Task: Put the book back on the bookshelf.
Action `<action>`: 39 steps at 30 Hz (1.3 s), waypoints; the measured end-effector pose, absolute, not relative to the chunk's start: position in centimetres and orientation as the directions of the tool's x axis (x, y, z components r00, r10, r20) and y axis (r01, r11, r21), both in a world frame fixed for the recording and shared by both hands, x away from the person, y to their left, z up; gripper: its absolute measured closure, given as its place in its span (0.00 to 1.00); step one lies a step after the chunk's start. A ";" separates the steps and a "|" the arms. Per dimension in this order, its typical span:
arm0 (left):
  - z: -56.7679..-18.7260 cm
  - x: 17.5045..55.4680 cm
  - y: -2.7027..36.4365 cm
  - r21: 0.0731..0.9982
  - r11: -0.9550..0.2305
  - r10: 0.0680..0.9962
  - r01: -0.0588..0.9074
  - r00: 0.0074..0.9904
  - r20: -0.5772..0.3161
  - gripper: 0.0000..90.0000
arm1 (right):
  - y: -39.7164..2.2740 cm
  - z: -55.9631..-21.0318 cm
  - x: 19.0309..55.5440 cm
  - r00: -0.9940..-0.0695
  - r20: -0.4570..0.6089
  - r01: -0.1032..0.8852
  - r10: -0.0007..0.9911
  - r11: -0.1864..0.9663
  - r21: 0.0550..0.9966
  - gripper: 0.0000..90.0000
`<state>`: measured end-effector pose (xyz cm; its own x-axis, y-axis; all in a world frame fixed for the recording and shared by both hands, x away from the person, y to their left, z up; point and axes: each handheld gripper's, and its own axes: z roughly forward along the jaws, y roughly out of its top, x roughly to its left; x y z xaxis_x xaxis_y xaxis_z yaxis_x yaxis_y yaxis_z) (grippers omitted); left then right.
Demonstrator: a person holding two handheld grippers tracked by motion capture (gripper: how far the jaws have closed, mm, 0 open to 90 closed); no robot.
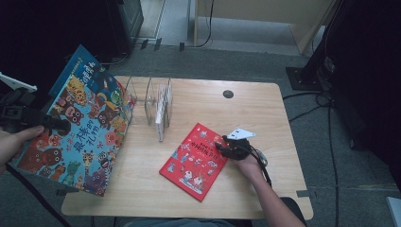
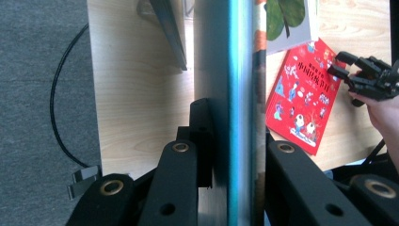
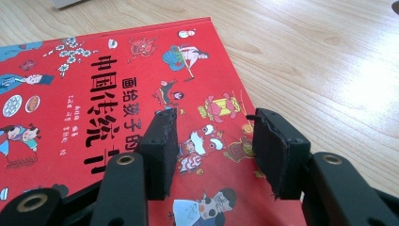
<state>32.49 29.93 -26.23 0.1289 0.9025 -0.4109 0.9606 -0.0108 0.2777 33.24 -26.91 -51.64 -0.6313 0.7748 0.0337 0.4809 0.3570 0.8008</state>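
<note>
Big picture book [image 1: 80,127] is pinched at its edge by left tongs [image 1: 56,125] and held tilted off the desk's [image 1: 265,109] left side, likely bound for the wire rack [image 1: 158,106]. Right tongs [image 3: 214,150] are spread over the red book [image 1: 196,161], lying flat mid-desk, nothing gripped. Rack contents are hard to make out.

High view overhead, claw cameras close, all sharing the red book [image 1: 197,161]
</note>
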 end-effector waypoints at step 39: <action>-27.3 42.4 26.6 0.367 0.034 0.934 0.930 0.101 -0.342 0.90 | -26.8 -51.7 33.3 -0.639 0.032 0.472 0.769 0.359 0.805 0.58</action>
